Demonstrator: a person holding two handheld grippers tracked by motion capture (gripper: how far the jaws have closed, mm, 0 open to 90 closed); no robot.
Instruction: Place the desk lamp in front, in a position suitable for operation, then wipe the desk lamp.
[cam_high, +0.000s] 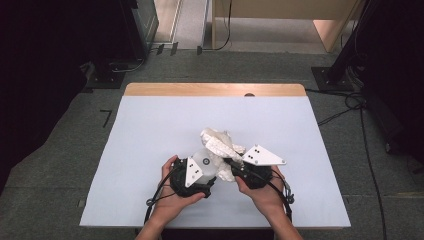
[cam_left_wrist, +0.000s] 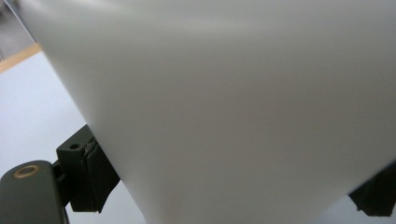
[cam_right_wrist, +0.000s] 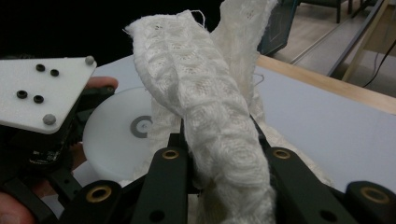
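A white plastic cup (cam_high: 204, 161) lies on its side low over the table's front middle, with my left gripper (cam_high: 206, 169) shut on it. In the left gripper view the cup's smooth wall (cam_left_wrist: 243, 93) is pressed between the black pads (cam_left_wrist: 95, 175). A white knitted cloth (cam_high: 219, 141) rises just right of the cup, touching it. My right gripper (cam_high: 231, 163) is shut on a fold of that cloth (cam_right_wrist: 205, 107), which drapes over the jaws. The cup's round base (cam_right_wrist: 114, 135) faces the right gripper (cam_right_wrist: 219, 137), beside the left gripper's white plate (cam_right_wrist: 42, 93).
The table (cam_high: 150, 130) is covered with a pale sheet, with a wooden strip (cam_high: 215, 89) along its far edge. Both hands sit near the front edge. Grey floor, cables (cam_high: 350, 102) and black stands surround the table.
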